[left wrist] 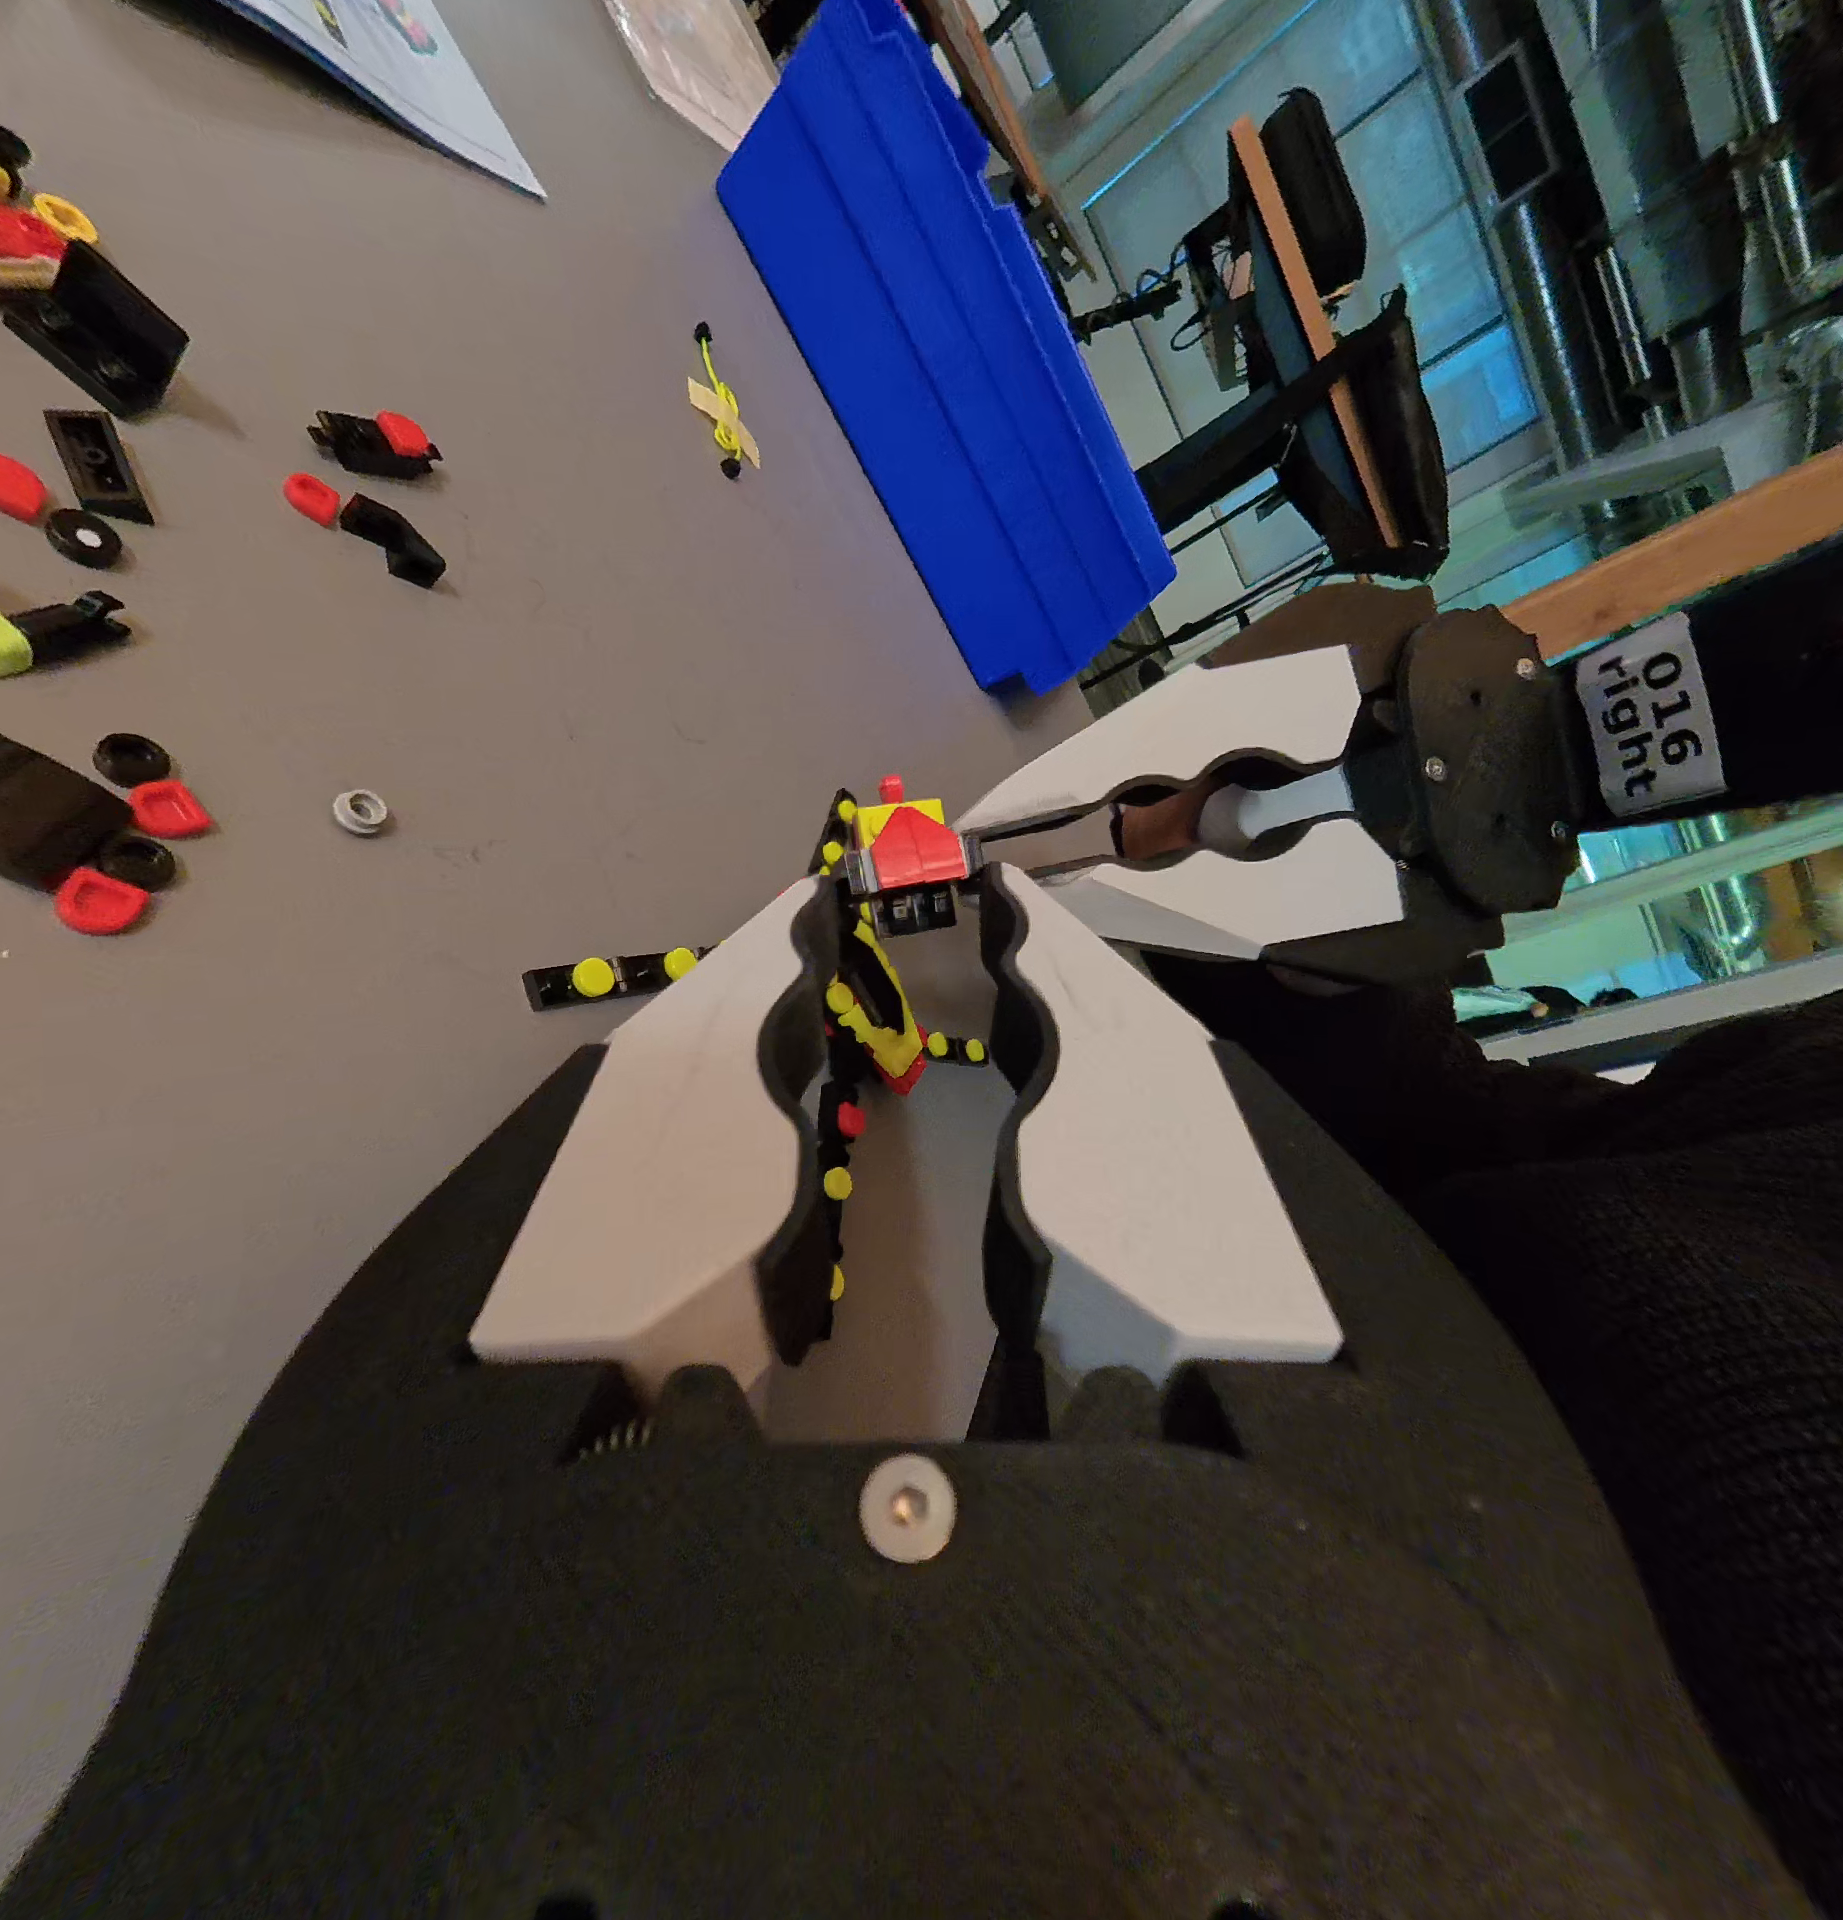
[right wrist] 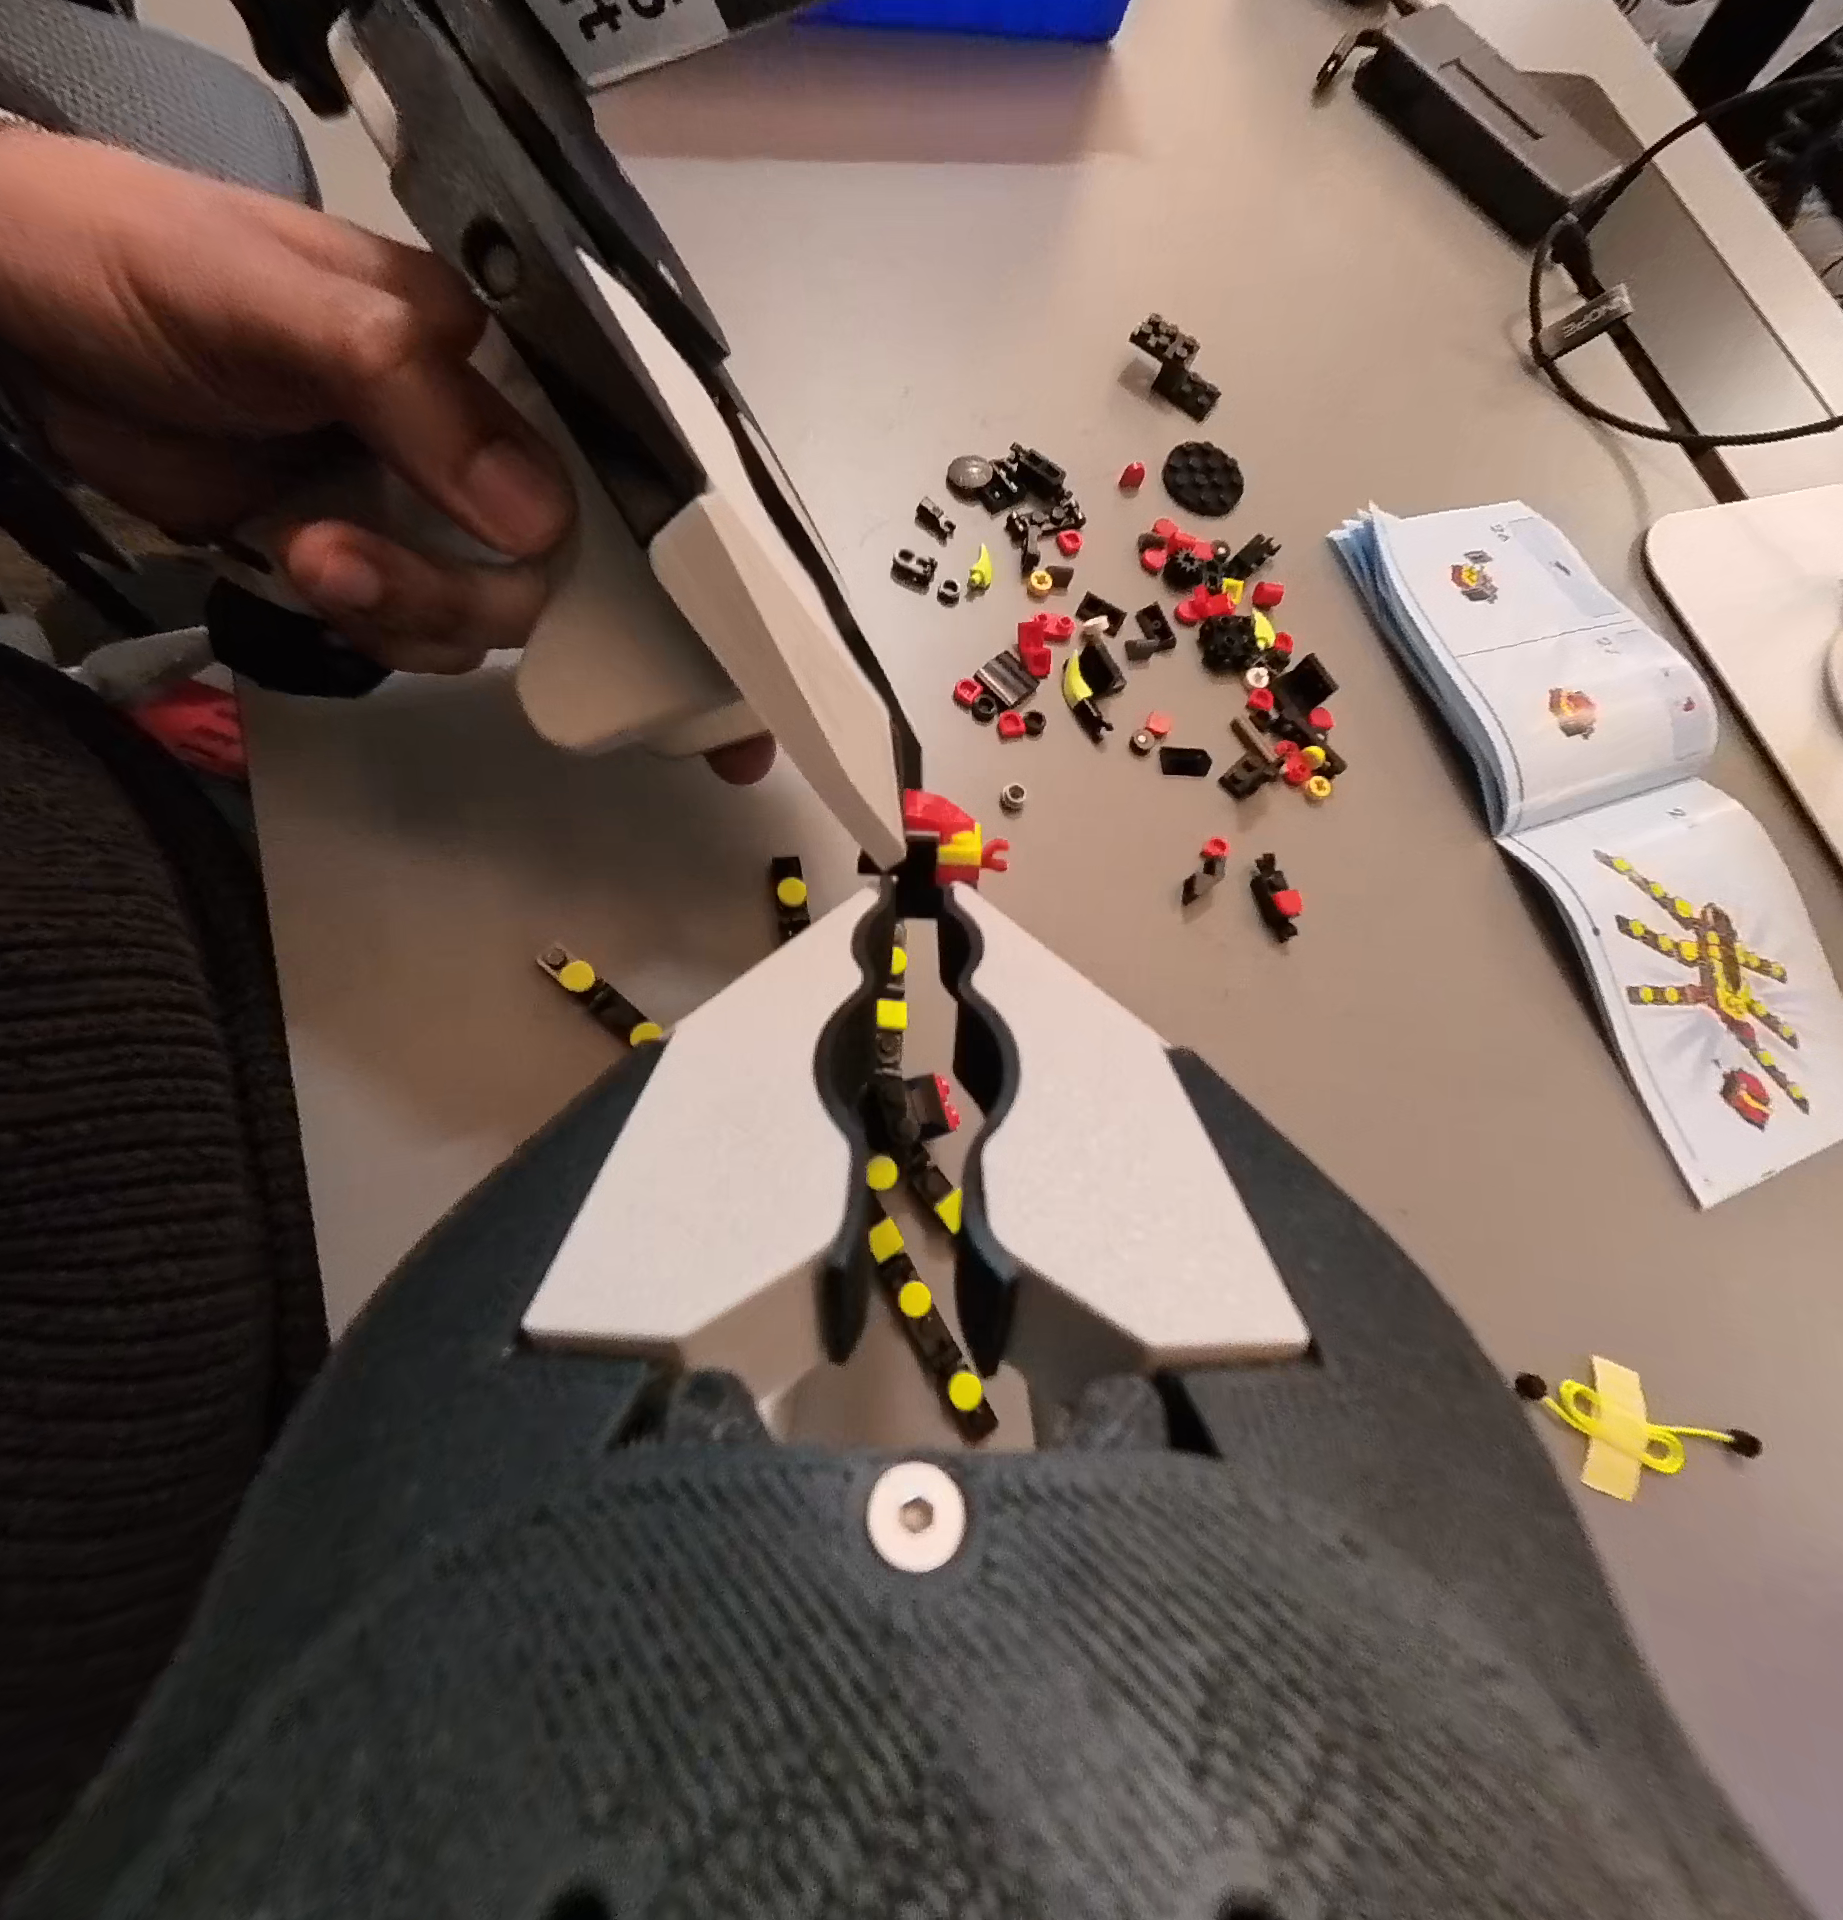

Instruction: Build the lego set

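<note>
A small red, yellow and black lego assembly [left wrist: 909,847] is held above the grey table, and it also shows in the right wrist view [right wrist: 953,831]. My left gripper [left wrist: 901,894] is shut on it from both sides; in the right wrist view the left gripper [right wrist: 896,847] comes in from the upper left. My right gripper [right wrist: 917,896] is shut on the assembly's black underside, and it reaches in from the right in the left wrist view [left wrist: 967,836]. Below, the black spider-like model with yellow dots [right wrist: 901,1143] lies on the table, partly hidden by the fingers. It also shows between the left gripper's fingers [left wrist: 865,1023].
Loose red, black and yellow parts [right wrist: 1156,623] lie scattered beyond the grippers, and they show at the left in the left wrist view [left wrist: 86,520]. An open instruction booklet [right wrist: 1582,727] lies to the right. A blue bin [left wrist: 948,343], a yellow string with tape [right wrist: 1623,1429] and a grey stud [left wrist: 360,811] are nearby. My left and right fingertips are right by each other.
</note>
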{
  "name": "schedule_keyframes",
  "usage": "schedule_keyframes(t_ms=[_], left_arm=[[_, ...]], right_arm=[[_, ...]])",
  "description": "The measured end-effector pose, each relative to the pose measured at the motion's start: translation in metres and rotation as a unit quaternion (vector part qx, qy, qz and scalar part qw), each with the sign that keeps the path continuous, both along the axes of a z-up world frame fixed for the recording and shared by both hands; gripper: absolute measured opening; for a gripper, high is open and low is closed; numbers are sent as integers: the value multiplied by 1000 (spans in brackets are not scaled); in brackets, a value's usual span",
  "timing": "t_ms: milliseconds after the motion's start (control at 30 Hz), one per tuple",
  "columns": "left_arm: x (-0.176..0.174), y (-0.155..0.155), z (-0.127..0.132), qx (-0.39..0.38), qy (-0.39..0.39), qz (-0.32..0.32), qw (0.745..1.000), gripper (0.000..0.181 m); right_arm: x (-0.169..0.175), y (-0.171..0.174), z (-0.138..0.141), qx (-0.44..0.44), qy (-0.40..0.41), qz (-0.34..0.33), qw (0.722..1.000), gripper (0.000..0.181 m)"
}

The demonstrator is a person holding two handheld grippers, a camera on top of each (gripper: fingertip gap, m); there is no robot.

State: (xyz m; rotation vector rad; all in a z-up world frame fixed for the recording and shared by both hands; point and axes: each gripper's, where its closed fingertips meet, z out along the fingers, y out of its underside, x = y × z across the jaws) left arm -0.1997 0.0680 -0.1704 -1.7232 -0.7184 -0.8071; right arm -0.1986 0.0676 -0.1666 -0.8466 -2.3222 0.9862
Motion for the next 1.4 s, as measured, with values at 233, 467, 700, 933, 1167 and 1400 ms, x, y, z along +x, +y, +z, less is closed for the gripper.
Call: schedule_keyframes(t_ms=[233, 467, 700, 933, 1167, 1400], left_arm=[[-2, -1, 14, 41, 2, 4, 999, 25], [-8, -7, 40, 111, 20, 17, 993, 26], [7, -12, 72, 196, 59, -13, 979, 25], [26, -15, 87, 237, 86, -56, 966, 25], [36, -16, 90, 248, 84, -84, 961, 25], [38, -17, 90, 249, 81, -91, 961, 25]], right_arm=[[-4, -1, 12, -20, 28, -6, 999, 9], [-8, 4, 38, -135, 38, -33, 990, 55], [2, 3, 68, -399, -30, -5, 916, 41], [19, -11, 80, -495, -91, 72, 861, 40], [29, -20, 82, -506, -108, 110, 849, 29], [30, -21, 82, -488, -97, 113, 860, 26]])
